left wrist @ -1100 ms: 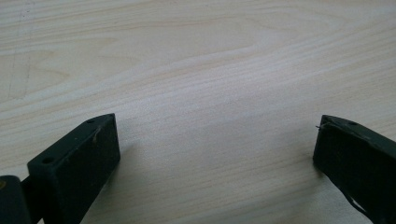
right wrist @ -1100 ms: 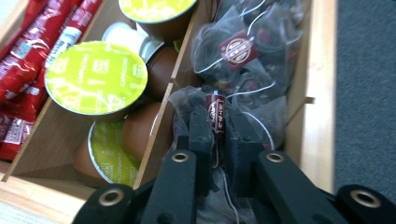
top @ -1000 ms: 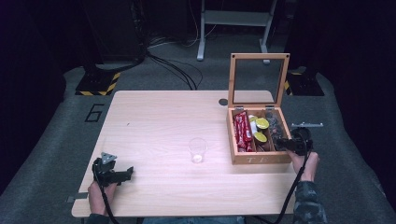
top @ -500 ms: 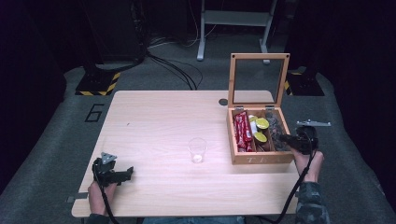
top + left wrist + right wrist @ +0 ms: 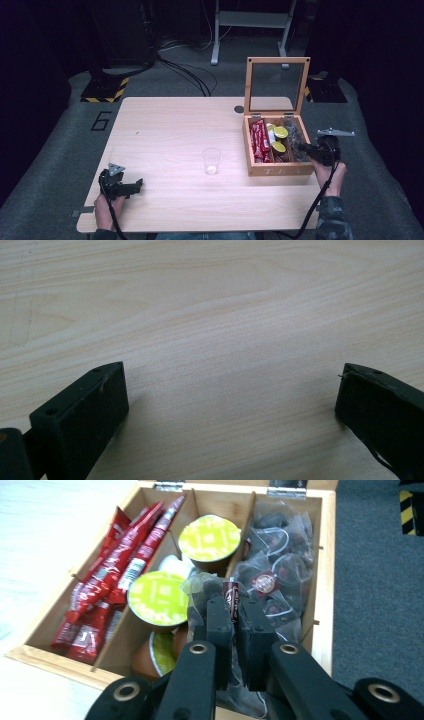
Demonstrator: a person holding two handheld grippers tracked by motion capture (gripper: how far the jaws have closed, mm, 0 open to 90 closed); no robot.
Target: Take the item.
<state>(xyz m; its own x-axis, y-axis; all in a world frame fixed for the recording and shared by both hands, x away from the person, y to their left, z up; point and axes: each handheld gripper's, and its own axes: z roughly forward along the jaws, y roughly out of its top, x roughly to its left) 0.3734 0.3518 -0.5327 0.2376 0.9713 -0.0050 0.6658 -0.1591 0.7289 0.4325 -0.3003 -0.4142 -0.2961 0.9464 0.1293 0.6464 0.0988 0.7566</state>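
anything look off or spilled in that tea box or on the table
Nothing stands out. The wooden box sits square with its lid upright, and its red sachets and capsules stay in their compartments. The right gripper is shut on a tea bag. The plastic cup stands upright.

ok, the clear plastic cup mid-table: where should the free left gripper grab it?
Probably on the side wall just below the rim of the clear plastic cup, coming in level from the near-left, where the open left gripper lies. The cup stands upright, alone on the light wooden table, so nothing blocks that approach.
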